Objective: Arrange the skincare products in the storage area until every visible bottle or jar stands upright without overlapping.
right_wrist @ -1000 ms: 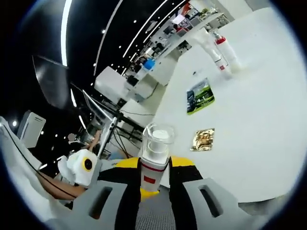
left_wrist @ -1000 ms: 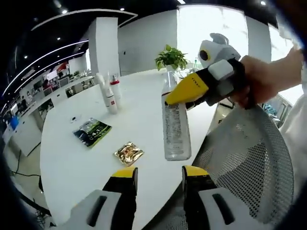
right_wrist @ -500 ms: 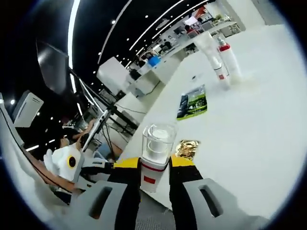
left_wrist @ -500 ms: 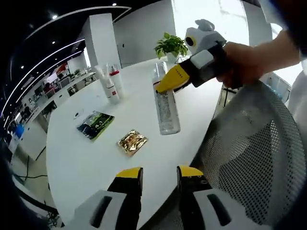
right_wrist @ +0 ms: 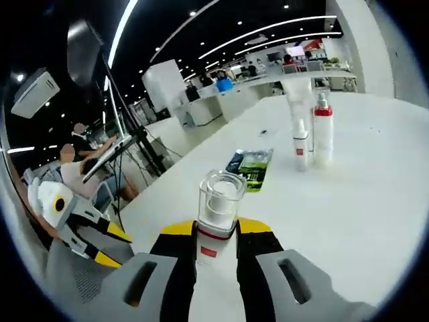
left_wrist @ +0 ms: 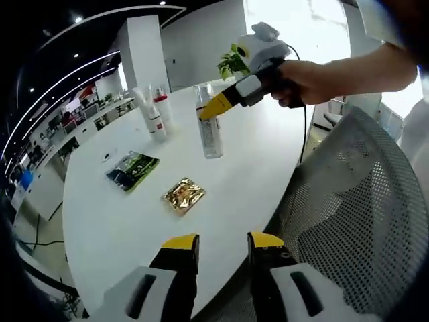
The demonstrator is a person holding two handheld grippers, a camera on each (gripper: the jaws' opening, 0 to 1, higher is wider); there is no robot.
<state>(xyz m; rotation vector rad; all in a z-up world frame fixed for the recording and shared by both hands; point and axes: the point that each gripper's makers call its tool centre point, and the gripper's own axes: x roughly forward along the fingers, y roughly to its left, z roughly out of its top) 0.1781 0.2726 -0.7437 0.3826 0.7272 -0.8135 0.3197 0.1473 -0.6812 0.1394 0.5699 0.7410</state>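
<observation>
Left gripper view: left tongs (left_wrist: 218, 249) apart over bench (left_wrist: 120, 221) edge; right tongs (right_wrist: 216, 236) clamp bottle (right_wrist: 218, 208), gold packet (left_wrist: 183, 195) ahead.

The right gripper (left_wrist: 213, 109) has carried the clear bottle (left_wrist: 208, 121) away from the table (left_wrist: 120, 228) edge — it now stands upright farther in, nearer the two bottles (left_wrist: 155, 114). The left gripper (left_wrist: 216, 249) has drawn back slightly.

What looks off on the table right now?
Two sachets lie flat on the white table, a green one and a gold one, loose among upright bottles. The right tongs hold a clear bottle upright; nothing looks spilled.
</observation>
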